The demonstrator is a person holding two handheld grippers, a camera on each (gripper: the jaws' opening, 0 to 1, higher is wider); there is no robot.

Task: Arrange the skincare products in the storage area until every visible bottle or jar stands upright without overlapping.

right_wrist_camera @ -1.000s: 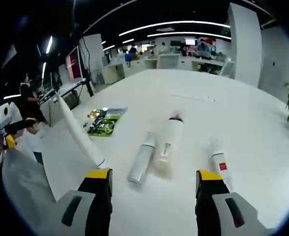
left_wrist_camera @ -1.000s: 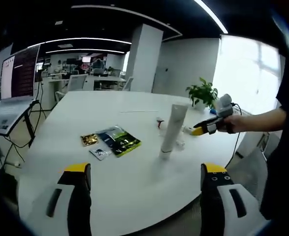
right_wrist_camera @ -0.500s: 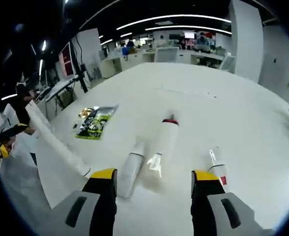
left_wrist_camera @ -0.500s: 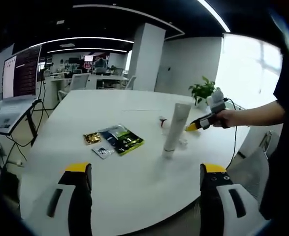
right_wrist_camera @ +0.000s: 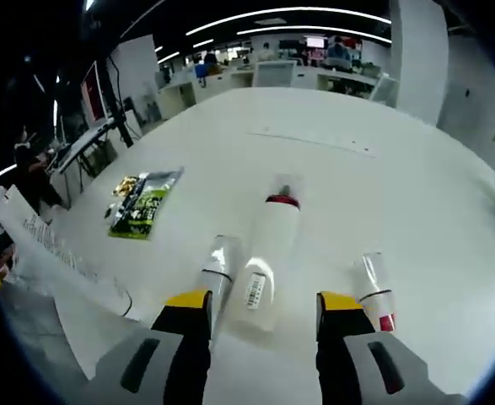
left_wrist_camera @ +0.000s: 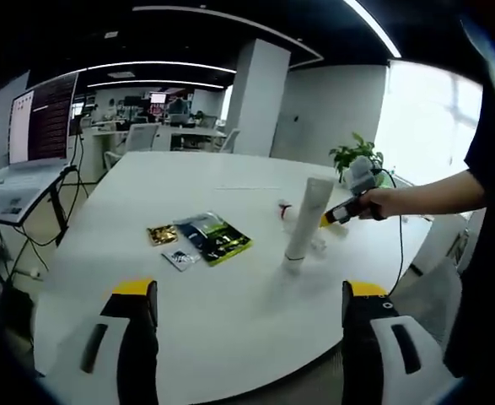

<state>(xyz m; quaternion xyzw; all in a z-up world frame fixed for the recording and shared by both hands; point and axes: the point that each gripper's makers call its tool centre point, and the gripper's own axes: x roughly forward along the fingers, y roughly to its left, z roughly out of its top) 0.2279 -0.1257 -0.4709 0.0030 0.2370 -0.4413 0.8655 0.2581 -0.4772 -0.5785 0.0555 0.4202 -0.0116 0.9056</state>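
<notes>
Right hand-held gripper (right_wrist_camera: 260, 308), jaws wide open, is lined up over the lying white red-capped bottle (right_wrist_camera: 266, 257) on the table (right_wrist_camera: 416, 160), needs closing then standing it up.

The right gripper (right_wrist_camera: 262, 308), yellow-tipped jaws apart, hovers over a white bottle with a dark red collar (right_wrist_camera: 266, 253) lying on the white table (right_wrist_camera: 416, 202), between a clear slim bottle (right_wrist_camera: 216, 263) and a red-labelled tube (right_wrist_camera: 375, 288).

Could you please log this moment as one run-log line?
right gripper: open, over lying white bottle | left gripper: open, idle | tall tube: upright | two other bottles: lying
</notes>
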